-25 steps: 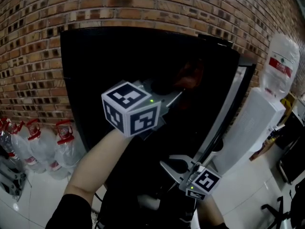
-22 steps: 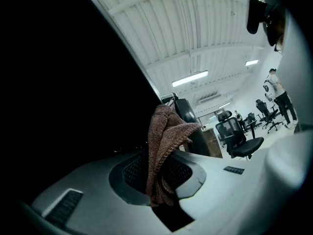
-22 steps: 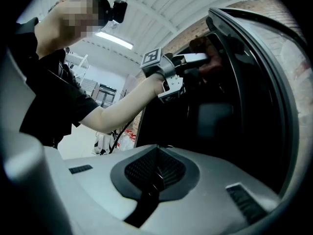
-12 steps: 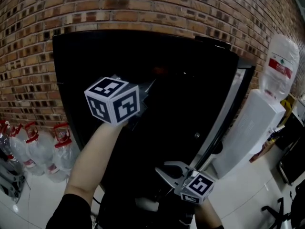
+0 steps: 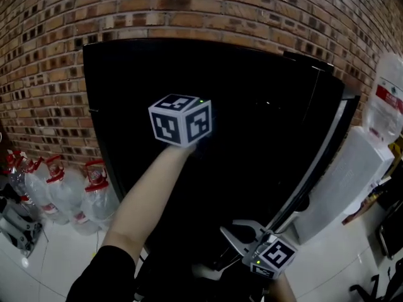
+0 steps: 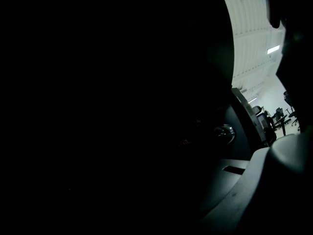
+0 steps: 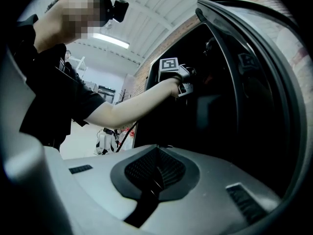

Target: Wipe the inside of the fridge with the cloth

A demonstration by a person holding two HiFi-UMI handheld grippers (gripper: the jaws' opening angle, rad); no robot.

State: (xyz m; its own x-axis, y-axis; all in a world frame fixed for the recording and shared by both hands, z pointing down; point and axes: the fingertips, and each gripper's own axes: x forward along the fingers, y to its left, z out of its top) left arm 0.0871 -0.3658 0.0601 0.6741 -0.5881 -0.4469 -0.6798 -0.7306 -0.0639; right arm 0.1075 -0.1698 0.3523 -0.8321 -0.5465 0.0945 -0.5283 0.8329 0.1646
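Observation:
The black fridge point(image 5: 126, 93) stands open, its inside very dark. My left arm reaches into it. The left gripper's marker cube point(image 5: 181, 119) shows, but its jaws are lost in the dark in the head view. In the right gripper view the left gripper point(image 7: 188, 84) is inside the fridge, with a faint reddish patch of cloth point(image 7: 209, 78) ahead of it. The left gripper view is almost black. My right gripper point(image 5: 230, 236) hangs low by the door's bottom edge, its jaws point(image 7: 156, 173) together with nothing between them.
The fridge door point(image 5: 324, 156) stands open on the right. A white water dispenser point(image 5: 352, 175) with a bottle point(image 5: 390, 99) on top is beyond it. Several water bottles point(image 5: 63, 194) stand on the floor at the left, against a brick wall point(image 5: 189, 5).
My left gripper has moved higher and deeper into the fridge. The reddish cloth seen ahead of it a second ago is now hidden in the dark. The right gripper has stayed put.

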